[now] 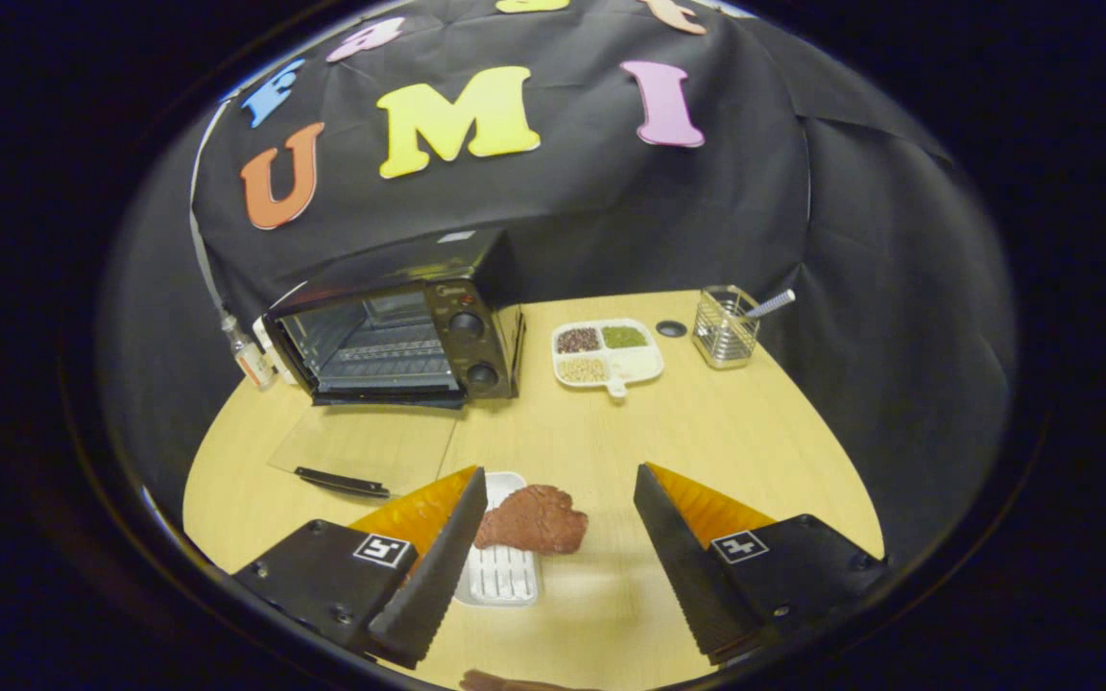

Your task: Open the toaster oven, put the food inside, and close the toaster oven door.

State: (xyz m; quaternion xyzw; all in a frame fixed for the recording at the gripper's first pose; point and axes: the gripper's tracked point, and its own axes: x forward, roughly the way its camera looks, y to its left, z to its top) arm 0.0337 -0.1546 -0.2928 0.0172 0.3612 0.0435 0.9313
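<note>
A black toaster oven [399, 331] stands at the far left of the round wooden table [726, 432]. Its glass door [366, 449] is folded down flat onto the table, handle nearest me, and the wire rack inside shows. A brown slab of meat [534, 518] lies partly on a small white tray [500, 574], hanging over the tray's right side. My gripper [561, 489] is open. The meat lies between the two fingers, closer to the left one, and neither finger touches it.
A white divided dish [644, 363] with beans and grains sits right of the oven. Beyond it stand a wire utensil holder [724, 328] with a handle sticking out and a small dark disc [671, 328]. A small bottle [248, 360] stands left of the oven.
</note>
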